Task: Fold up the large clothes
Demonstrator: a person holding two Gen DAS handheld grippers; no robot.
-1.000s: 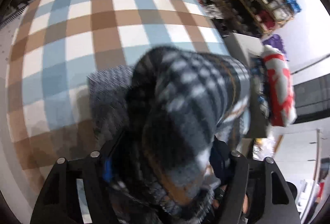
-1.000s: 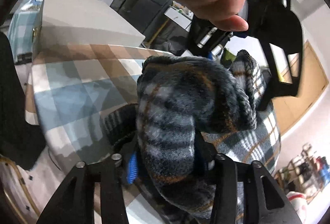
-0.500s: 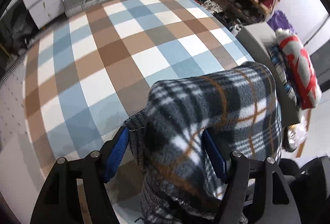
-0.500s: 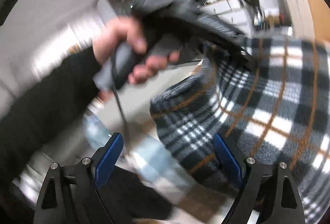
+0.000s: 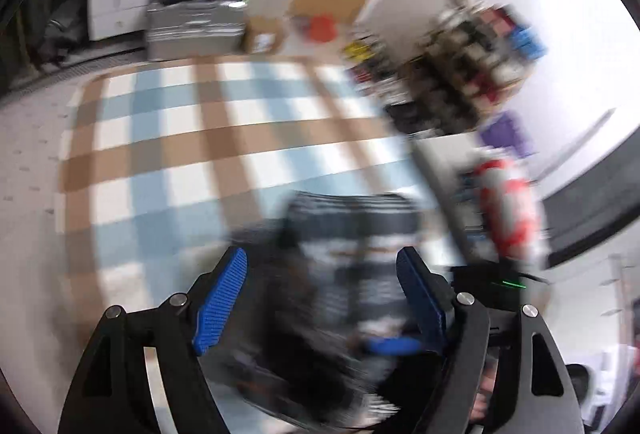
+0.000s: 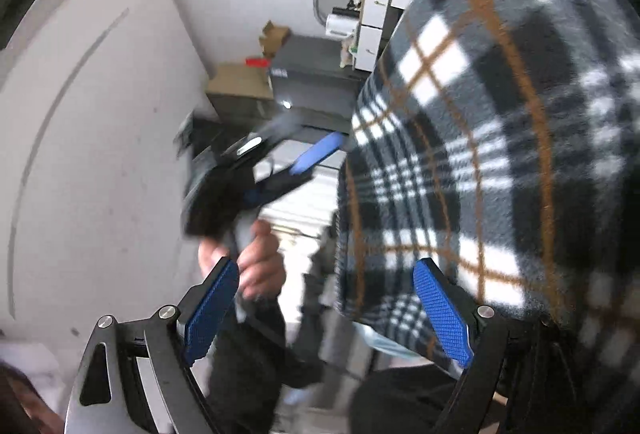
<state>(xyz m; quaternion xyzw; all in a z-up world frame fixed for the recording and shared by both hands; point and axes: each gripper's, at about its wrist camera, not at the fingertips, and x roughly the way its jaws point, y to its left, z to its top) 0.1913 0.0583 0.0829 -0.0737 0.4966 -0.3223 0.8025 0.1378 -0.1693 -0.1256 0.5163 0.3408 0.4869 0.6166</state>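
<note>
**Two grippers spread wide, plaid garment loose between and beside them**

Both tools show their blue pads far apart, and neither pad presses on cloth. The left gripper (image 5: pixel 322 294) points out over a checked cloth (image 5: pixel 192 138) of blue, brown and white squares; the left wrist view is badly smeared. Between and just beyond its fingers lies a dark bunch of the plaid fleece garment (image 5: pixel 344 274), black, grey and white. Blur hides whether the fabric touches either pad, but the gap is wide and nothing is pinched. Beyond the right-hand finger stands a red and white bundle (image 5: pixel 508 210) on a grey surface, with a rack of shoes (image 5: pixel 472 54) farther out.

The right gripper (image 6: pixel 326 310) is rolled so that the room appears on its side. The plaid garment (image 6: pixel 500 138), crossed with thin orange lines, fills the space beyond and outside its right-hand finger, hanging close to that pad; contact cannot be judged. Between its fingers and farther out, the person's left hand (image 6: pixel 256 258) grips the handle of the other tool, whose blue pad (image 6: pixel 318 154) points toward the fabric's edge. A dark sleeve (image 6: pixel 256 362) runs back from that hand toward the camera. White drawers (image 6: pixel 380 6) sit behind.
</note>
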